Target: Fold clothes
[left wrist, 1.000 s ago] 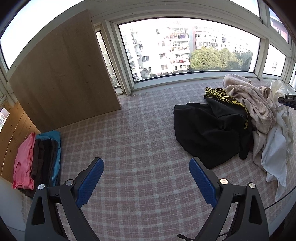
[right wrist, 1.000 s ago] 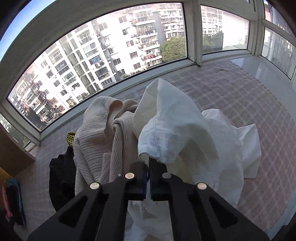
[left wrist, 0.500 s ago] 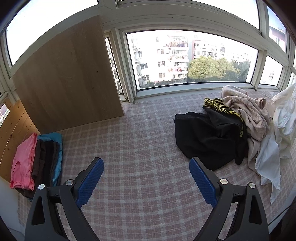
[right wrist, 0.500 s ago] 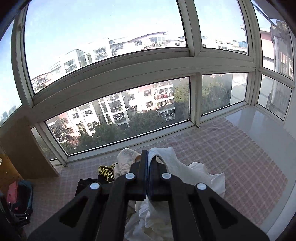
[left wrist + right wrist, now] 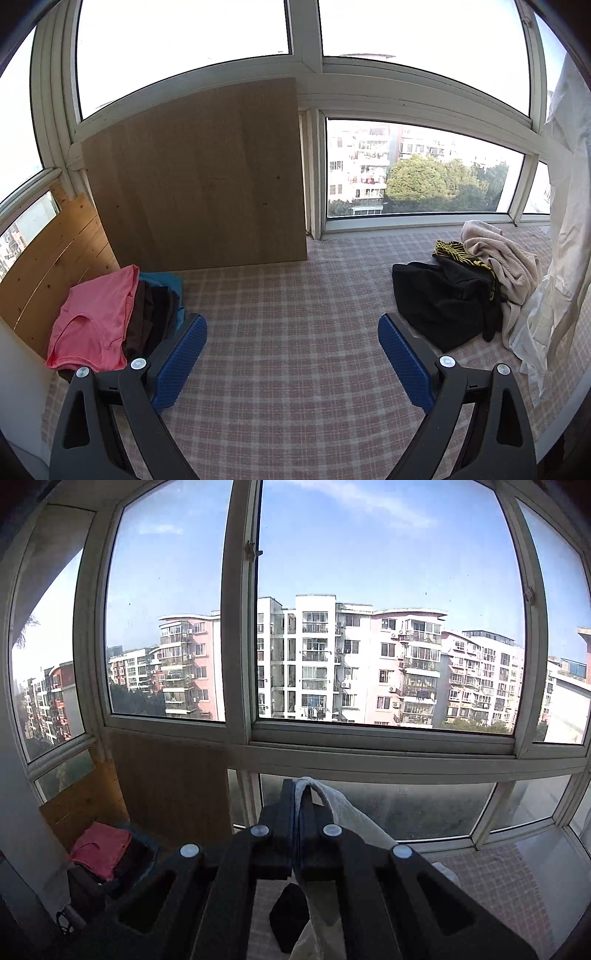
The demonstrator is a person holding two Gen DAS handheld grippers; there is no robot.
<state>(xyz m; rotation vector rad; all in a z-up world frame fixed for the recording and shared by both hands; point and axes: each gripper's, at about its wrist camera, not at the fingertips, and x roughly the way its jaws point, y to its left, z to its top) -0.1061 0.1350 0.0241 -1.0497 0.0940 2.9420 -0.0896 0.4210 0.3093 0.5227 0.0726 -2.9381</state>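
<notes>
My right gripper (image 5: pixel 297 805) is shut on a white garment (image 5: pixel 343 812) and holds it high; the cloth hangs down past the right finger. In the left wrist view the same white garment (image 5: pixel 565 221) hangs along the right edge, its lower end on the plaid surface (image 5: pixel 288 302). My left gripper (image 5: pixel 291 354) is open and empty above the surface. A pile of unfolded clothes lies at the right: a black garment (image 5: pixel 443 299), a beige knit (image 5: pixel 506 262) and a yellow-black piece (image 5: pixel 452 251).
A stack of folded clothes with a pink top (image 5: pixel 96 317) sits at the left, also in the right wrist view (image 5: pixel 101 849). Wooden boards (image 5: pixel 199 177) lean on the window behind it. Windows enclose the surface on the far side.
My right gripper has risen well above the pile with the white garment, pulling it up until it hangs. My left gripper has tilted up and swung left toward the folded stack.
</notes>
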